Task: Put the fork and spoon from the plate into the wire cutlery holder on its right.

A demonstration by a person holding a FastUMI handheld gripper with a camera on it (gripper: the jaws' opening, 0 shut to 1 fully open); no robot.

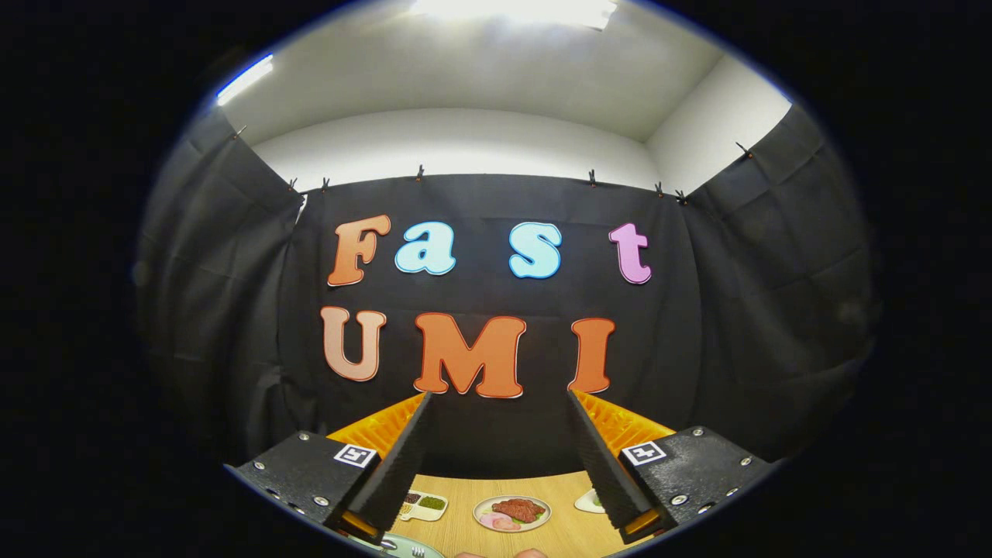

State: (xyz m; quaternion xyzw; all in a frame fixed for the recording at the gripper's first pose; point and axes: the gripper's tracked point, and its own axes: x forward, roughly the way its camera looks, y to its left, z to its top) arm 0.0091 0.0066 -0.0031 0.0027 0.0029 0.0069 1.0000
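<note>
Black cloth hangs round the booth under a pale ceiling with a strip light, and down below runs a wooden table [562, 535]. The hand-held gripper [496, 403] is held high and pointed at the back wall, its two fingers spread wide apart with nothing between them.

On the table between the fingers sits a plate of food [511, 513] with what looks like sliced meat, a divided tray [424, 505] with dark and green portions beside the left finger, and a small dish [590, 502] half hidden by the right finger. Closest in, under the left finger, is the rim of a pale green plate [403, 546]; the tines of a fork [418, 552] just show on it. I cannot make out the spoon or the wire cutlery holder from here.

The risk, as I see it, is the approach: the fork lies well below and behind the fingertips, so the gripper must tip steeply down. Coming in blind, a finger could catch the plate rim and skid the cutlery off, or close on the flat fork and let it slip.
</note>
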